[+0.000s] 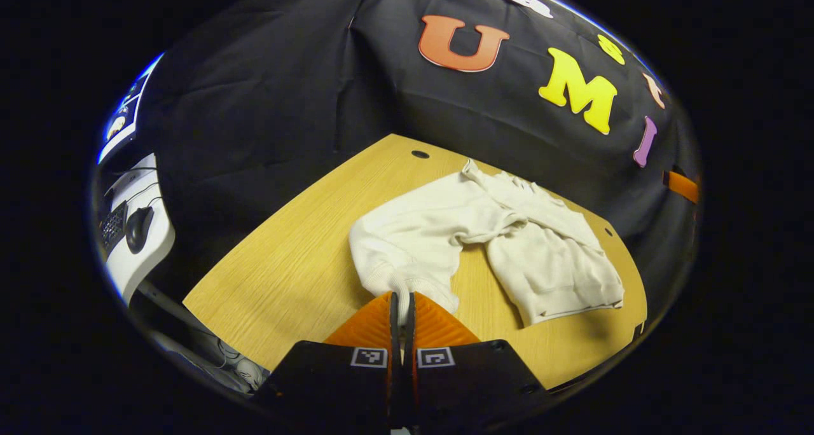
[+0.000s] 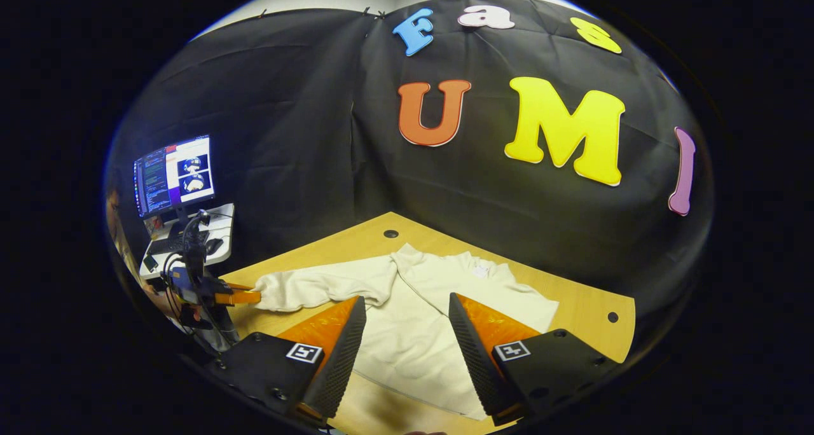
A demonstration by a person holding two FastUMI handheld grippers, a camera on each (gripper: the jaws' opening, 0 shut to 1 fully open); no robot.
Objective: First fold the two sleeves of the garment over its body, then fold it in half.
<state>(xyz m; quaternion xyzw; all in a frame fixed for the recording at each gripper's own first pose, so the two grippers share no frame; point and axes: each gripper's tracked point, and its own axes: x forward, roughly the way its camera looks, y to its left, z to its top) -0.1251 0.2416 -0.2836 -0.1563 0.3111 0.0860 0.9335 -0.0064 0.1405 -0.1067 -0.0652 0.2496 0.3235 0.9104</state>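
A cream sweatshirt (image 1: 547, 257) lies rumpled on the wooden table (image 1: 286, 263). My left gripper (image 1: 402, 298) is shut on the cuff of one sleeve (image 1: 407, 244), which is stretched out from the body toward me. In the right gripper view the sweatshirt (image 2: 483, 276) lies spread below my right gripper (image 2: 406, 300), which hovers open over the garment's body with nothing between its fingers. Far left in that view, the left gripper (image 2: 245, 296) holds the sleeve's cuff (image 2: 267, 293) near the table's left edge.
A white side desk (image 1: 137, 257) with a keyboard and a mouse (image 1: 138, 226) stands left of the table, with a lit monitor (image 2: 173, 174) on it. The tabletop (image 2: 591, 308) has small round holes (image 1: 420, 154) near its back edge. Black cloth walls close the back.
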